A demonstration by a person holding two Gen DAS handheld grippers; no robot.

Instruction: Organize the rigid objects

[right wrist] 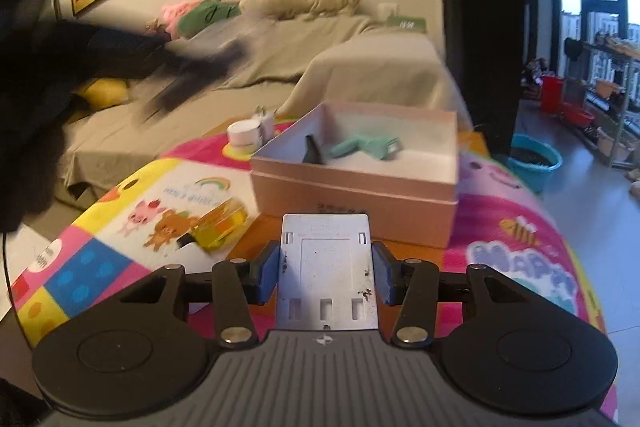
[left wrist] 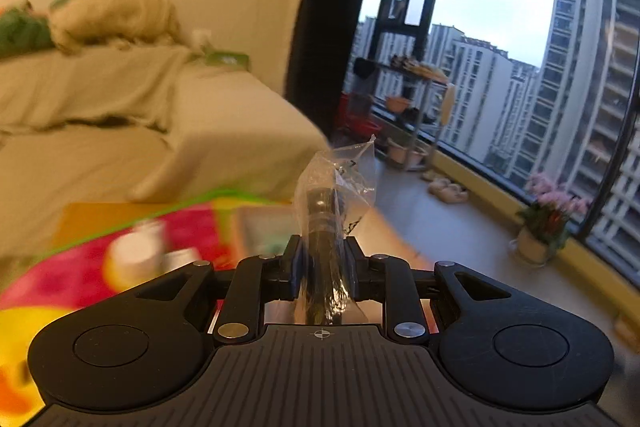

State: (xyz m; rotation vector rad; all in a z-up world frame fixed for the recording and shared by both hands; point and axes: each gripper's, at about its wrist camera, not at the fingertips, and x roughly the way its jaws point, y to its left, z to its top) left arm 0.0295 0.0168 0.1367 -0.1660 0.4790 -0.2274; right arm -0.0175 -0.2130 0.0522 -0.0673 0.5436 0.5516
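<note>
While the left-wrist view is smeared with blur over most of the bench, the left gripper (left wrist: 322,263) itself reads plainly: its fingers (left wrist: 294,263) are clenched on a dark cylindrical item in a clear plastic bag (left wrist: 326,211), which stands upright between them, the crumpled top of the bag rising above the fingertips. That item is off the bench, seen against the sofa (left wrist: 224,131) and the balcony floor behind. The right gripper (right wrist: 326,277) grasps a flat grey metal plate (right wrist: 326,267), its blue-padded fingers (right wrist: 266,277) pressing the plate's two long edges; the plate lies roughly level and points toward the pink box (right wrist: 356,195). The box sits open-topped at the middle of the bench (right wrist: 520,247), which is covered by a bright cartoon-print cloth, and its near wall lies just beyond the plate's far end. Inside the box lie a mint-green object (right wrist: 368,146) and a dark pointed piece (right wrist: 312,149), near each other; whether they touch cannot be told. A yellow transparent item (right wrist: 218,223) lies on the cloth toward the bench's left edge, apart from the box. A white round container (right wrist: 244,135) stands near the far edge, beside the box's far left corner. A dark blurred shape at the left of the right-wrist view is possibly the person's sleeve (right wrist: 120,59).
</note>
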